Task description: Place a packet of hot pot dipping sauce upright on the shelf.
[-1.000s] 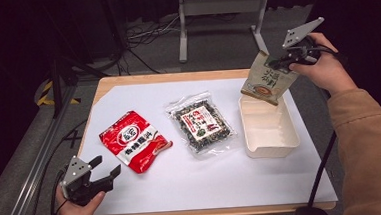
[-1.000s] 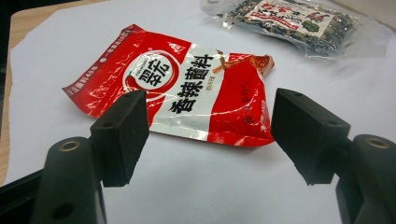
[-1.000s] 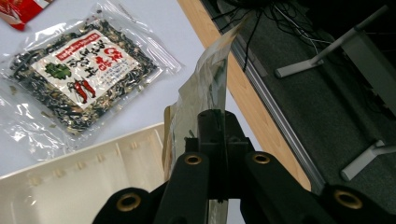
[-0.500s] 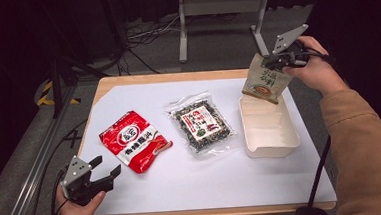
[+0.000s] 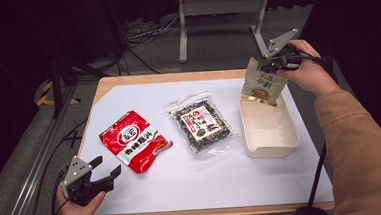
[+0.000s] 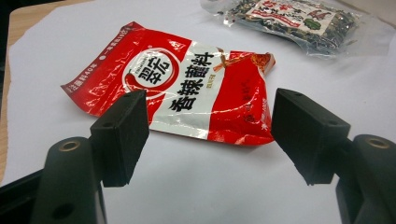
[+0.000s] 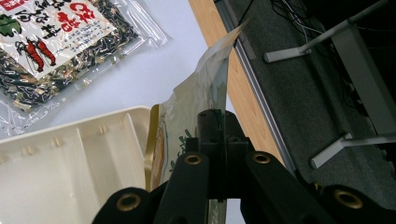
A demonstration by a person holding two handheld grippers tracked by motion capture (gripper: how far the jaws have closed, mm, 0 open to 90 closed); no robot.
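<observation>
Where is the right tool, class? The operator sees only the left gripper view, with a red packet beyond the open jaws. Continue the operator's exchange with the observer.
Observer: The right tool is above the far end of a cream tray.
Operator: Is it holding anything?
Observer: Yes, its jaws are shut on the top of a green-and-tan pouch.
Operator: Is the pouch inside the tray?
Observer: Its lower edge hangs at the tray's far rim; I cannot tell whether it touches.
</observation>
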